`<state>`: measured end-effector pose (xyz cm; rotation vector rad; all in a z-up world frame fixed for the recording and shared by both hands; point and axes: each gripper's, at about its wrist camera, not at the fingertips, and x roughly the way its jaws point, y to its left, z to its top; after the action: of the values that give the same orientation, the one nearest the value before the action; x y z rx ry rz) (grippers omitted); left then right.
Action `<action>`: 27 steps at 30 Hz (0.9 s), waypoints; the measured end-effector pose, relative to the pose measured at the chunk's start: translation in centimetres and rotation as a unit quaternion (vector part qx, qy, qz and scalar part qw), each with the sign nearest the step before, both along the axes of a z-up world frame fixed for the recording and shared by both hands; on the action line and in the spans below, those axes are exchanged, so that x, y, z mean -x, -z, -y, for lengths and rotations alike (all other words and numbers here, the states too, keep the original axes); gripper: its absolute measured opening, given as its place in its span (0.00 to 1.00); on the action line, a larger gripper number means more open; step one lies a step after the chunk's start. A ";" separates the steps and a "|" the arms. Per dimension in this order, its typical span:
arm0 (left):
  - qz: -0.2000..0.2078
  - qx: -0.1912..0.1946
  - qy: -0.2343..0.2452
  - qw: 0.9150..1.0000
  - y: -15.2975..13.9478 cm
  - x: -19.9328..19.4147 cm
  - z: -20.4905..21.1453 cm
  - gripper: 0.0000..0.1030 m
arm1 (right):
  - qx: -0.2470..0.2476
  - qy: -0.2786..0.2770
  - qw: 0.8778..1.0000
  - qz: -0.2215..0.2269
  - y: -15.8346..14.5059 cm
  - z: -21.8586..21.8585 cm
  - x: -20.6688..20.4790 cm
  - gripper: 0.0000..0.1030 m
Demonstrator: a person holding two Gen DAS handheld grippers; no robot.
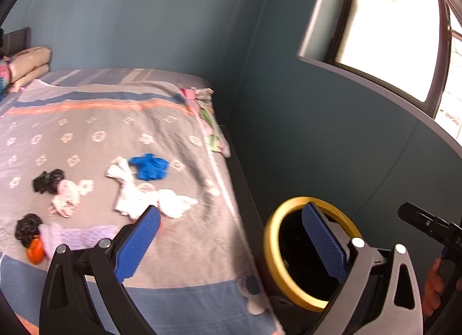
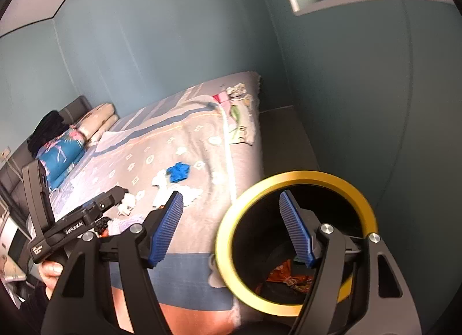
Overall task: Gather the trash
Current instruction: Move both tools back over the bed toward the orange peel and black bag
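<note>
In the left wrist view, the left gripper [image 1: 231, 229] fills the lower part of the frame with its blue-padded jaws spread wide and nothing between them. Its right pad sits in front of the mouth of a black trash bin [image 1: 306, 251] with a yellow rim, at the lower right beside the bed [image 1: 173, 248]. The trash lies scattered on the grey patterned bedspread at centre left: a crumpled blue glove [image 1: 149, 166], white tissues [image 1: 150, 199] just below it, a pale pink crumpled piece [image 1: 65, 197] with a black scrap [image 1: 47, 180] touching it, and at the far left another black scrap [image 1: 27, 228] next to an orange piece [image 1: 35, 251]. Pillows [image 1: 30, 68] are stacked at the upper left, and a bright window [image 1: 387, 26] takes the upper right.

In the right wrist view, the right gripper [image 2: 231, 226] stands released as well, its jaws apart and empty, the right pad over the bin's opening. Orange wrappers [image 2: 286, 278] lie at the bottom of the bin in the lower right of the frame. At the lower left, a hand [image 2: 52, 274] grips the handle of the other gripper.
</note>
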<state>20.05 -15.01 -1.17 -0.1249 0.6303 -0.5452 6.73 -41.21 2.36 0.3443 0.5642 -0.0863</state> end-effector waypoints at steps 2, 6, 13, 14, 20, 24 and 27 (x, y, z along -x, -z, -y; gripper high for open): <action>0.004 -0.002 -0.013 1.000 -0.2 -0.1 -1.4 0.92 | 0.004 -0.011 1.000 0.001 -0.4 -1.2 -0.5 0.65; 0.009 -0.003 -0.044 0.999 -0.6 -0.5 -5.0 0.92 | 0.011 -0.034 0.999 -0.003 -0.8 -3.9 -2.1 0.65; 0.008 -0.010 -0.097 0.995 -0.3 -1.6 -10.9 0.92 | 0.027 -0.079 0.996 -0.012 -0.6 -8.8 -5.0 0.65; 0.005 -0.010 -0.104 0.995 -0.2 -1.8 -11.7 0.92 | 0.028 -0.083 0.996 -0.014 -0.6 -9.4 -5.3 0.65; -0.007 -0.021 -0.150 0.988 0.9 -2.9 -16.8 0.92 | 0.044 -0.118 0.992 -0.029 0.5 -13.8 -8.2 0.65; -0.014 -0.034 -0.179 0.983 1.8 -3.7 -19.8 0.92 | 0.056 -0.137 0.988 -0.043 1.7 -16.3 -10.4 0.65; -0.023 -0.044 -0.197 0.979 2.8 -4.5 -21.8 0.92 | 0.073 -0.146 0.985 -0.058 2.9 -18.1 -12.0 0.65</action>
<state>24.55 6.76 -3.92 -0.1755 0.6532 -0.1314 18.73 -23.14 -0.52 0.1123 0.7135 0.1364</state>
